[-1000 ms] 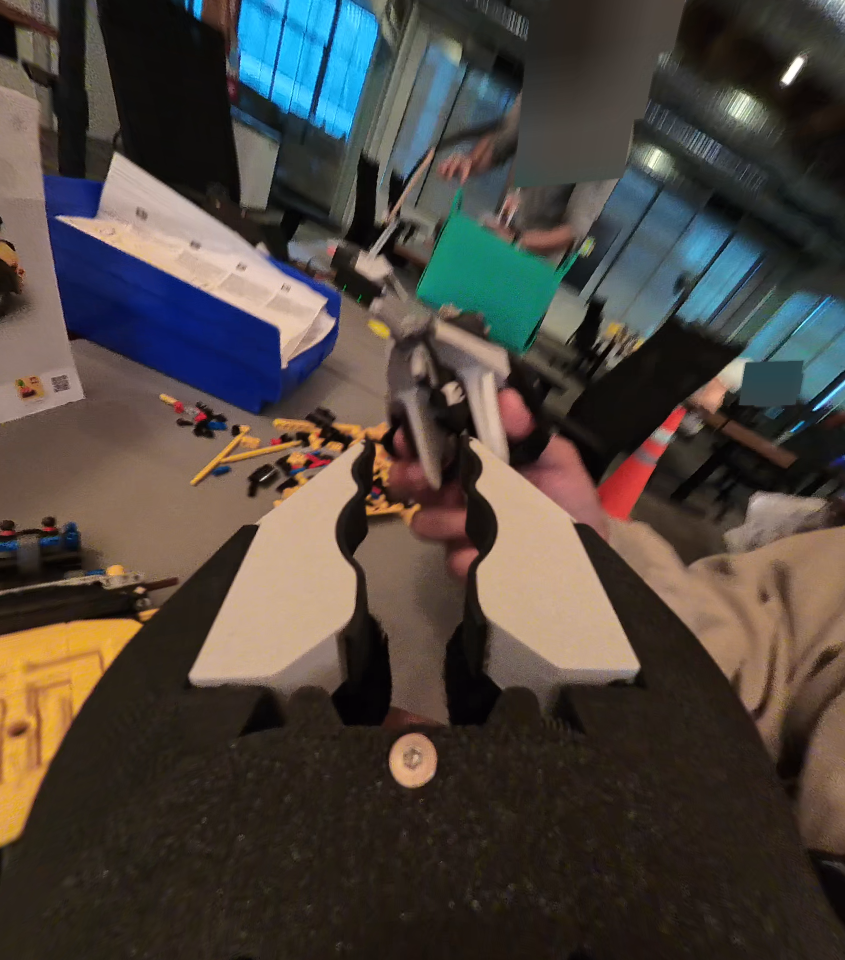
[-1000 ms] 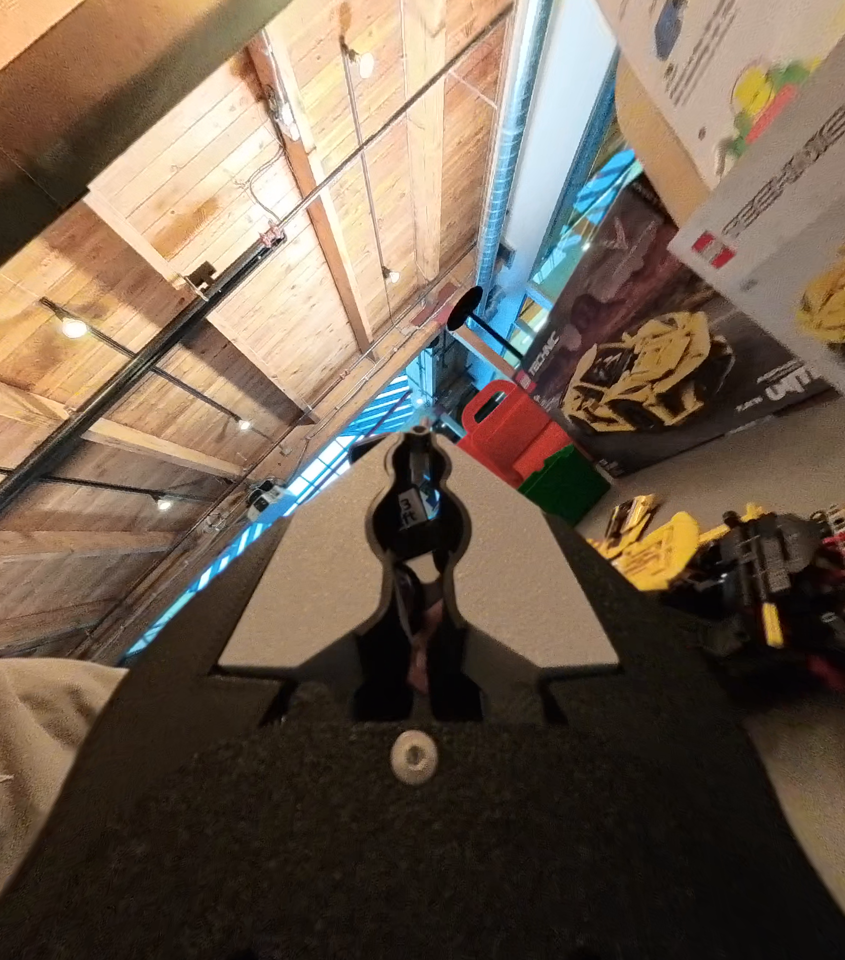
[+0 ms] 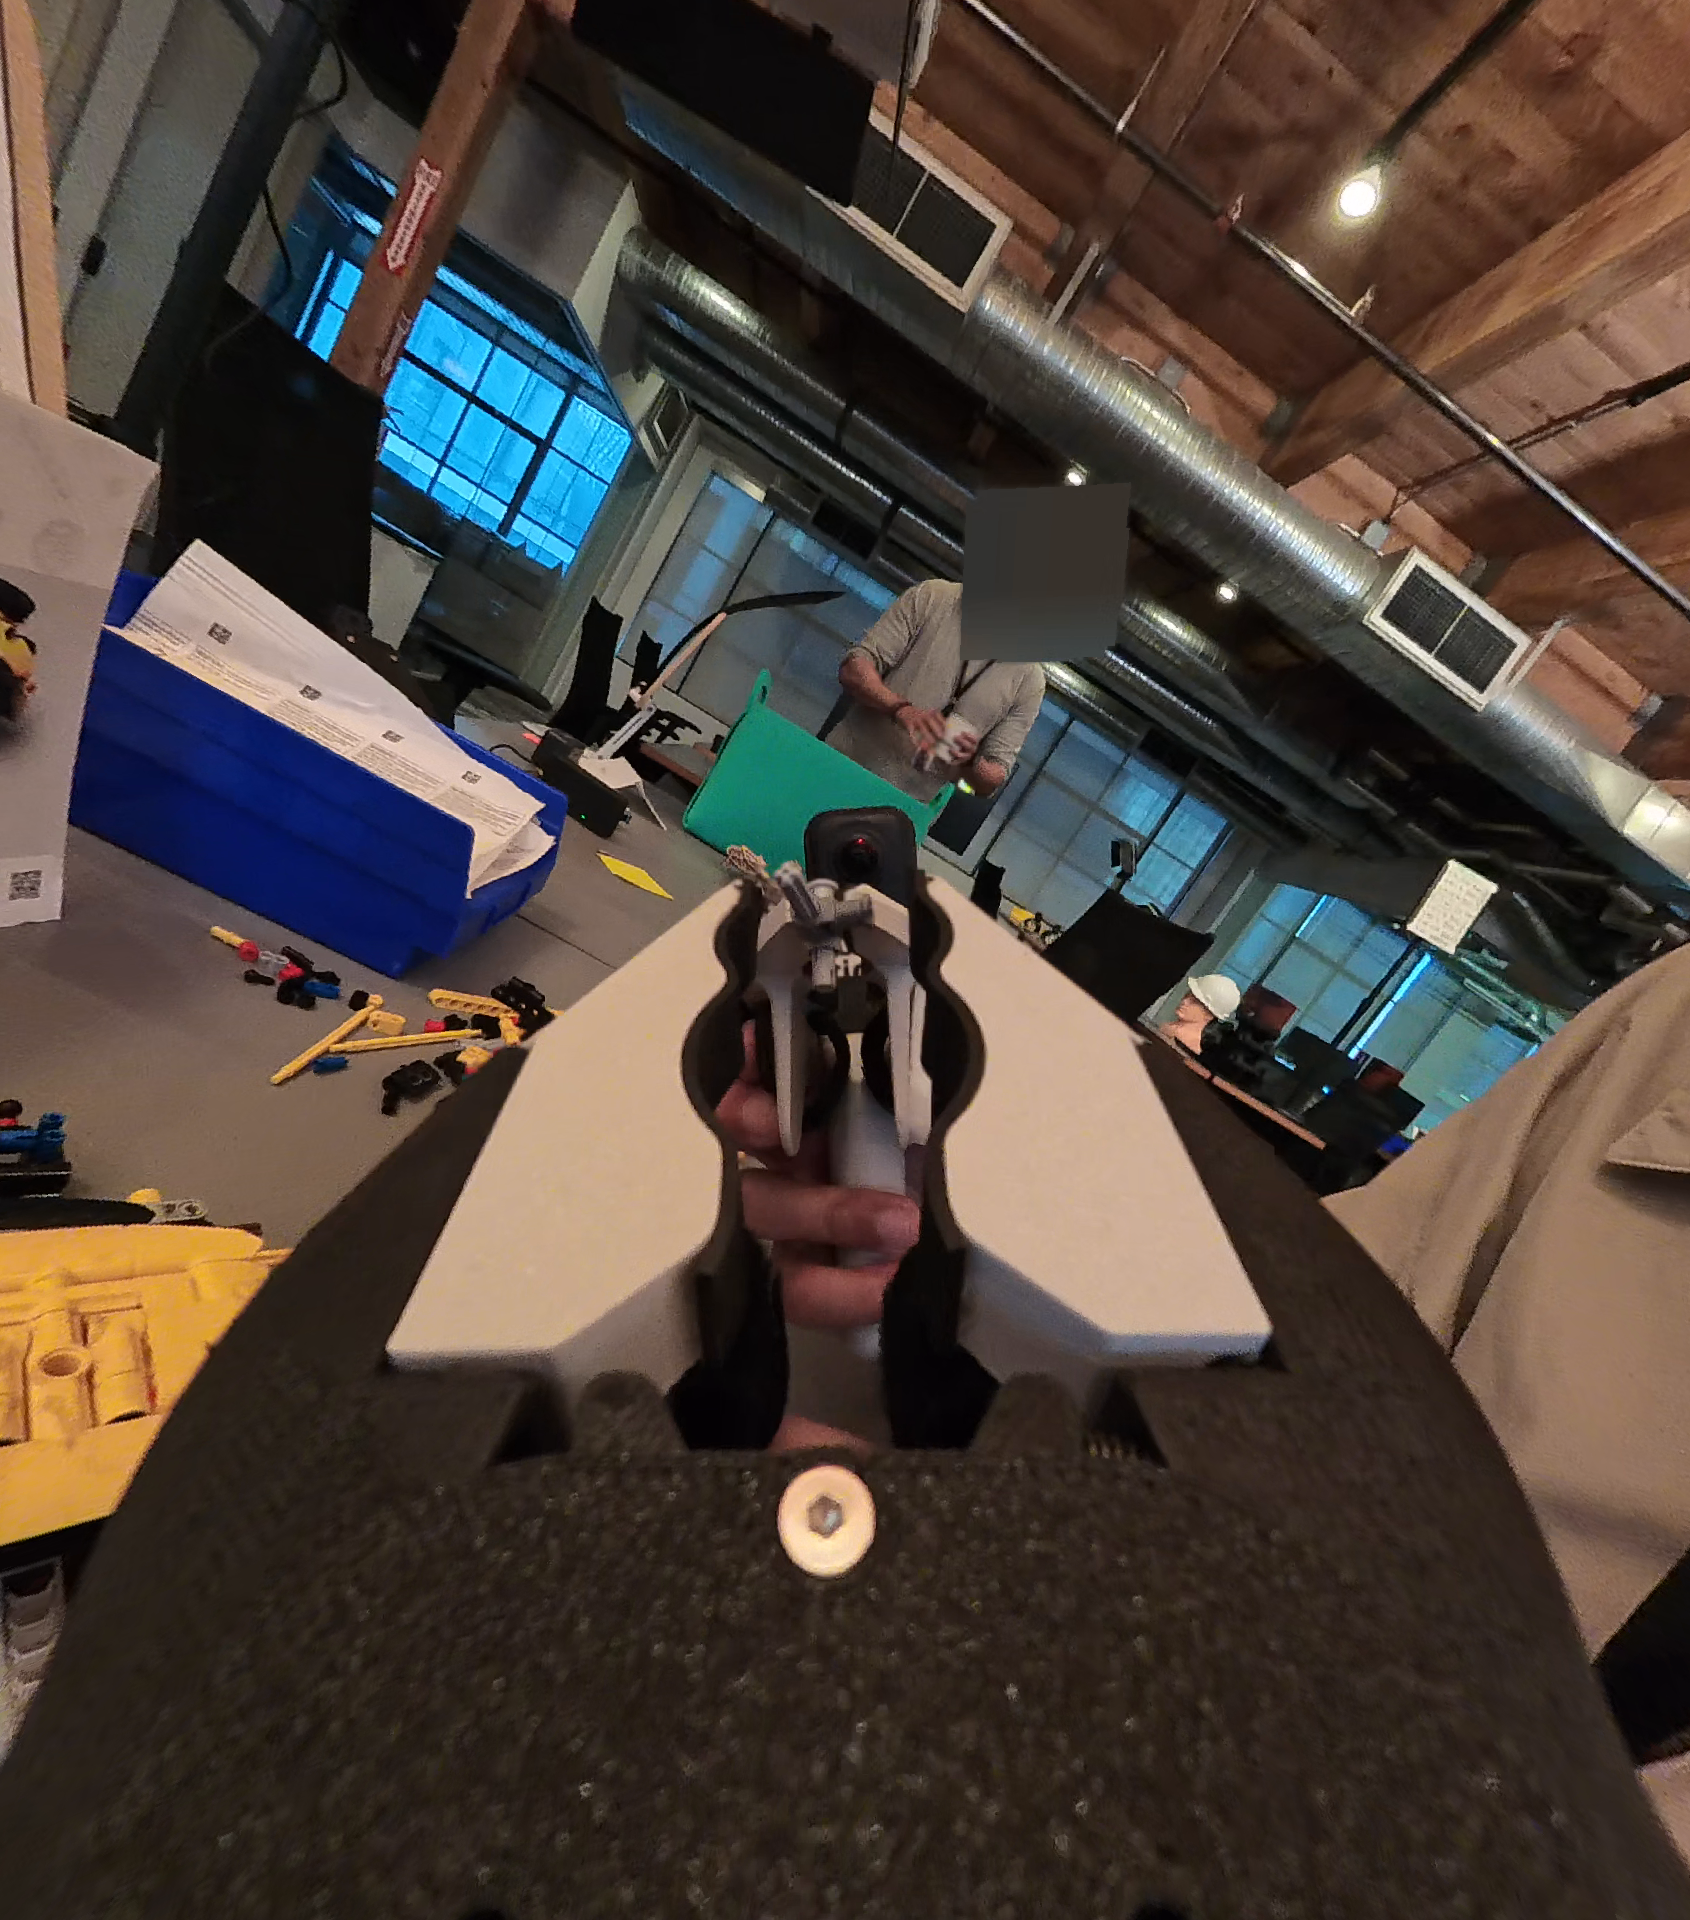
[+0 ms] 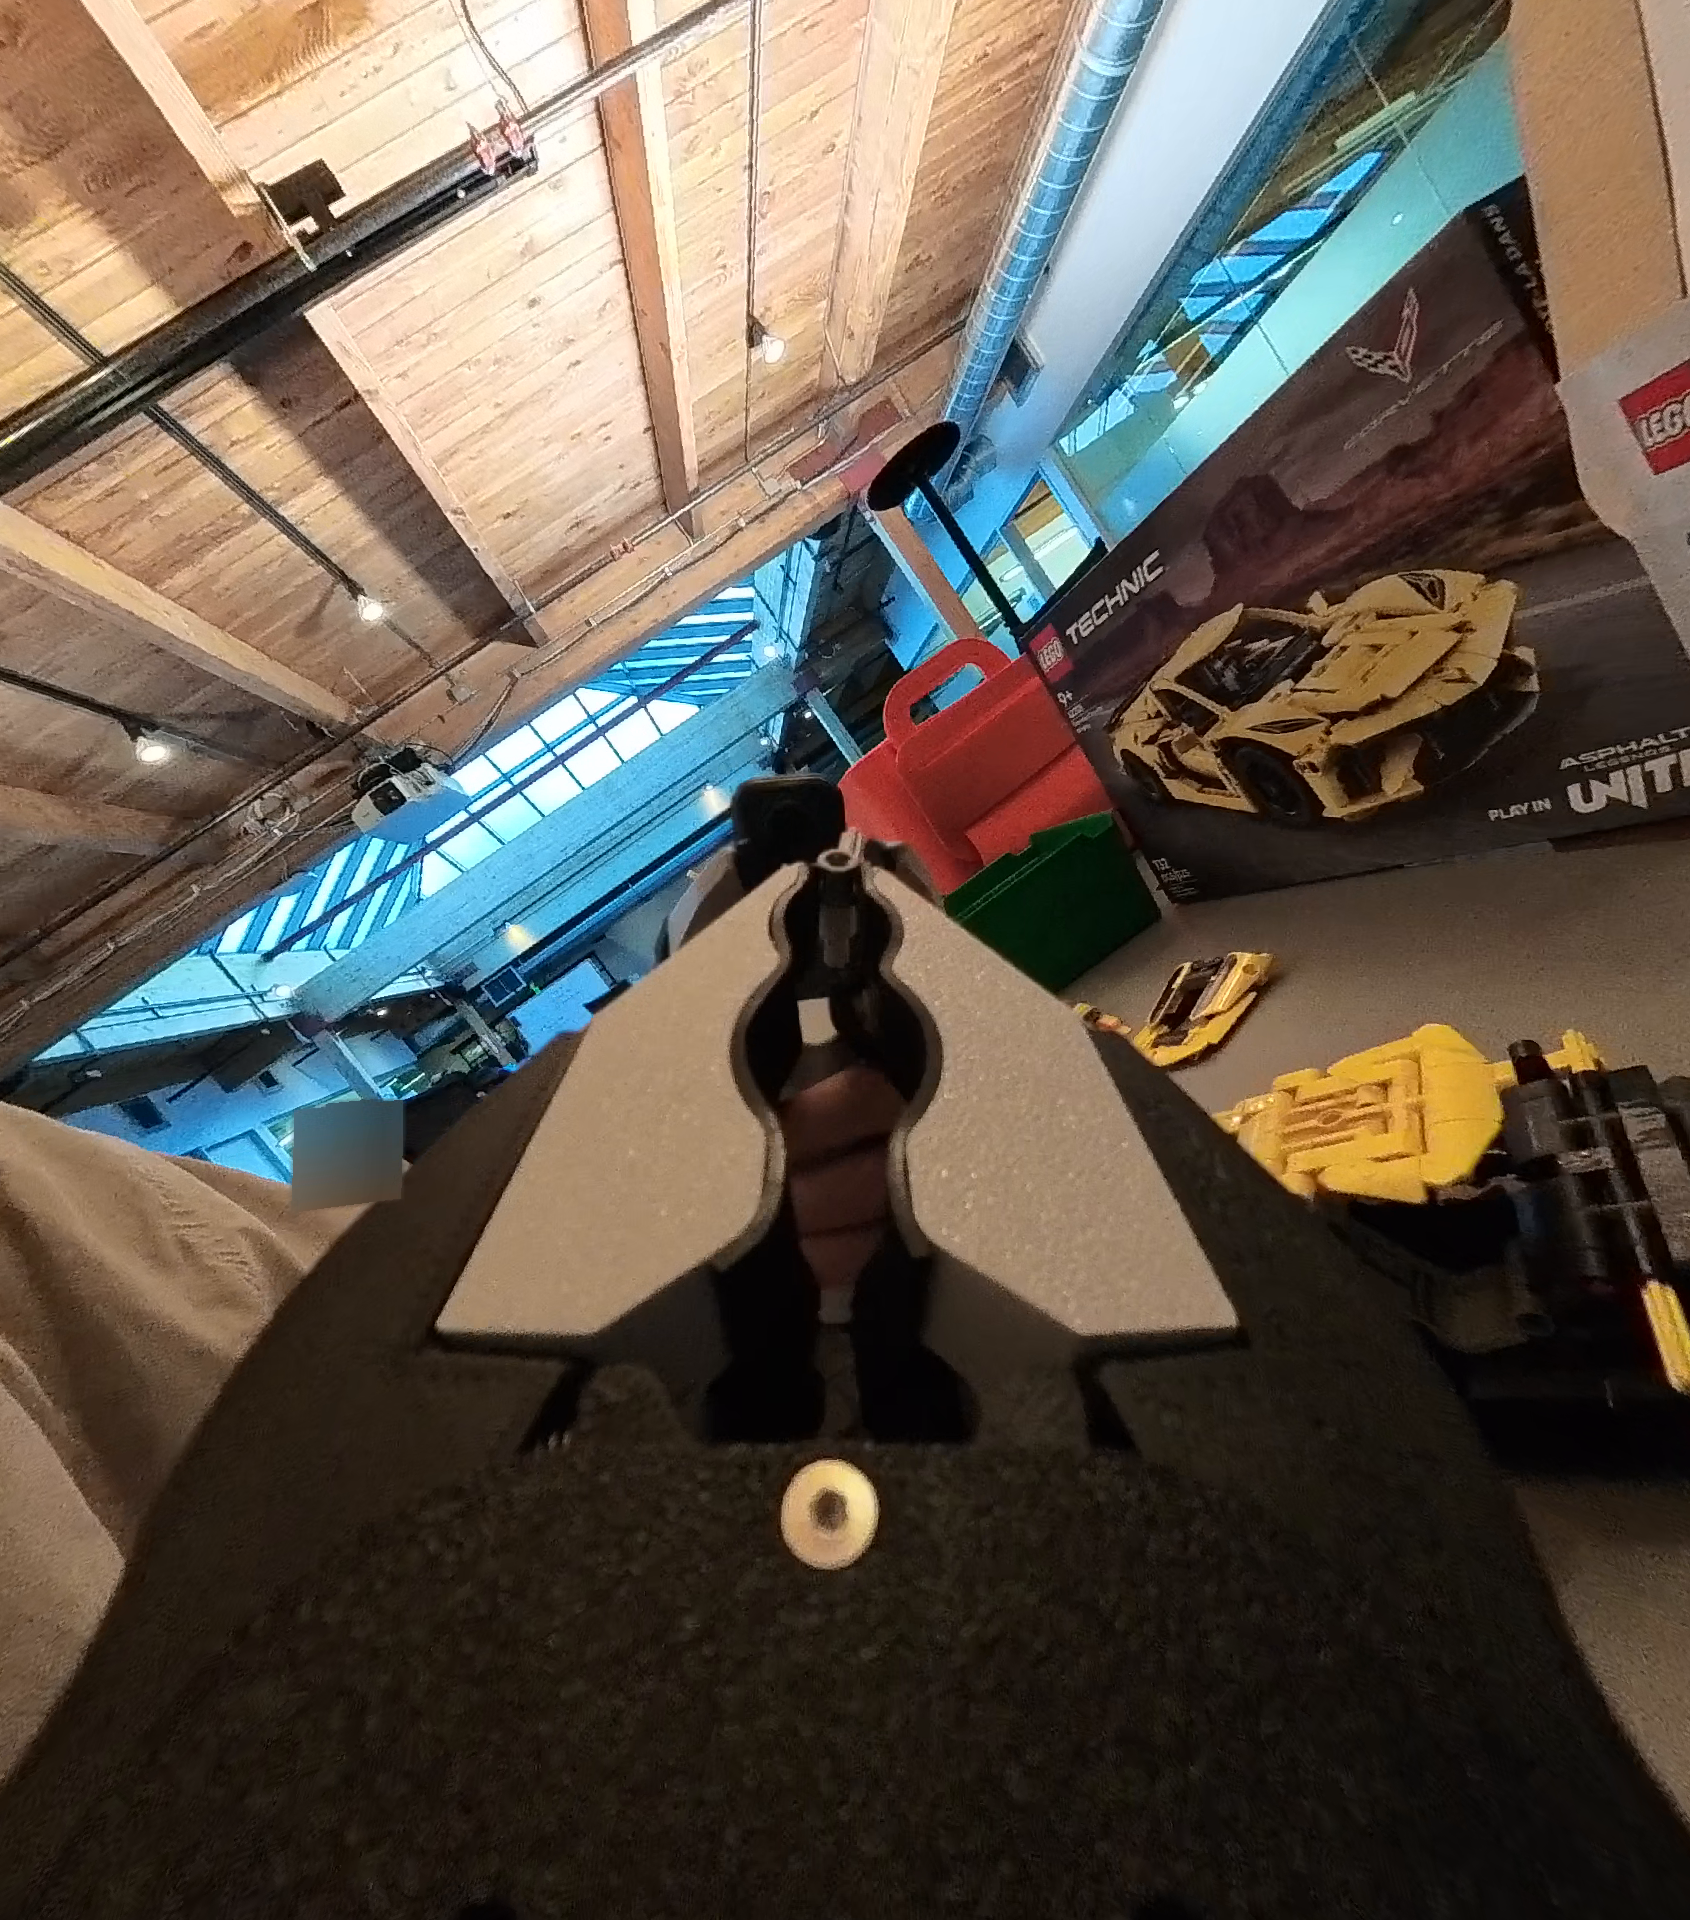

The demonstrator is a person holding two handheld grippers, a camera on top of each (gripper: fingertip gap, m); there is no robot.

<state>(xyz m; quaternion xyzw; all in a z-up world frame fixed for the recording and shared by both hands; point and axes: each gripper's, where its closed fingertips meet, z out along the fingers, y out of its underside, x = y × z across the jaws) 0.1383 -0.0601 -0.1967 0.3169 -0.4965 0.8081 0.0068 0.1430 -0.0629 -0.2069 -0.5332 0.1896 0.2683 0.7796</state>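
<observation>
Grey piece (image 3: 825, 940), small and pronged, sits between your two grippers, raised above the table (image 3: 145, 1029). Your left gripper (image 3: 828, 914) looks closed around it at the fingertips. Your right gripper (image 4: 836, 883) pinches it at the tips too, facing the left one. Loose bricks (image 3: 384, 1029) and a blue bin (image 3: 301, 810) lie well to the left.

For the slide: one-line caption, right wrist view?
Right gripper pinching a small grey brick part, facing the left gripper; yellow model car on the table.
</observation>
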